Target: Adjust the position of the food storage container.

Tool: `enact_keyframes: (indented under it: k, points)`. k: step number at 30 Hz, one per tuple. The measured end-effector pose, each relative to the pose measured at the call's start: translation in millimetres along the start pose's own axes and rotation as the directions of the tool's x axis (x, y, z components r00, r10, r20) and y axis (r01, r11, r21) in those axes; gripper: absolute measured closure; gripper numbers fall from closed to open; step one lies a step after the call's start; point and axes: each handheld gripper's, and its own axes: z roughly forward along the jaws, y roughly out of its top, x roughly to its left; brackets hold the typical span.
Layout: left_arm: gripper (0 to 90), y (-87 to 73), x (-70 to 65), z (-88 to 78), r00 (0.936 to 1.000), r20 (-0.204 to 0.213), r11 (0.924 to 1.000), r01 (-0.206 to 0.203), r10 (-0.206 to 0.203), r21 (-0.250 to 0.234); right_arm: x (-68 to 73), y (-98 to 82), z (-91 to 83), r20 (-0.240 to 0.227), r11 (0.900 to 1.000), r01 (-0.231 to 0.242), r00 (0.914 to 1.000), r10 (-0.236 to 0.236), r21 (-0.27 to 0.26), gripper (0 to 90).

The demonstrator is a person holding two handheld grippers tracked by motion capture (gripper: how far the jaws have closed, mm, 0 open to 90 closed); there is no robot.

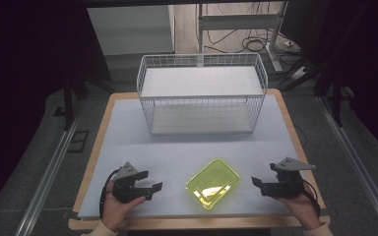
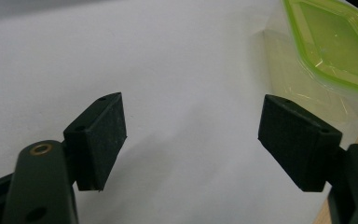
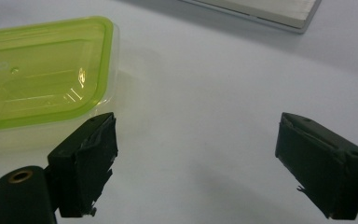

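Both claws, left claw point(image 1: 153, 189) and right claw point(image 1: 257, 184), gape empty, flanking the lidded container point(image 1: 213, 182) between them; likely light, stiff, slick: pinch its rim.

Both claws are black. The left claw point(image 1: 150, 188) has a grey three-cornered plate point(image 1: 126, 171) on top and a black cable point(image 1: 105, 189) looping beside the left hand point(image 1: 119, 209). The right claw point(image 1: 259, 184) carries a like grey plate point(image 1: 292, 164). Each jaw ends in a flat rectangular black pad point(image 2: 107, 135) with small holes along its top edge; brass-ringed screw holes point(image 2: 41, 149) sit behind. A right pad point(image 3: 95, 158) looks frayed. Light cuffs point(image 1: 97, 229) show at the wrists
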Motion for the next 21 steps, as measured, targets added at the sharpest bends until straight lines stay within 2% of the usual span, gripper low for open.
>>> enact_keyframes:
  k: [9, 15, 17, 18, 19, 21]
  points:
    - [22.2, -0.7, 1.5, -3.3, 0.9999, -0.008, 1.0000, 0.007, -0.007, -0.001, -1.1, 1.3, -7.1, 0.003, 1.000, 0.001, 1.0000, -0.001, -0.022, 18.0]
    - [21.0, 3.4, 2.1, 2.9, 0.9999, -0.007, 0.9998, -0.014, 0.014, 0.016, 1.1, -1.3, -14.3, -0.003, 1.000, 0.012, 0.9999, -0.012, -0.027, 23.8]
    - [20.8, 4.4, 2.3, 6.0, 0.9998, -0.007, 0.9995, -0.021, 0.021, 0.023, 0.7, -2.8, -16.4, -0.007, 0.999, 0.019, 0.9998, -0.019, -0.026, 27.9]
    - [20.5, 5.0, 1.9, 6.9, 0.9996, -0.007, 0.9993, -0.026, 0.026, 0.026, 0.7, -3.1, -18.2, -0.010, 0.999, 0.028, 0.9995, -0.029, -0.029, 35.6]
    - [20.5, 5.6, 1.5, 7.6, 0.9995, -0.007, 0.9991, -0.032, 0.032, 0.028, 0.7, -3.1, -18.2, -0.010, 0.999, 0.028, 0.9995, -0.029, -0.029, 35.6]
    - [20.3, 6.0, 0.6, 8.4, 0.9990, -0.006, 0.9985, -0.044, 0.045, 0.031, 0.6, -3.1, -19.5, -0.020, 0.999, 0.039, 0.9990, -0.040, -0.037, 45.2]
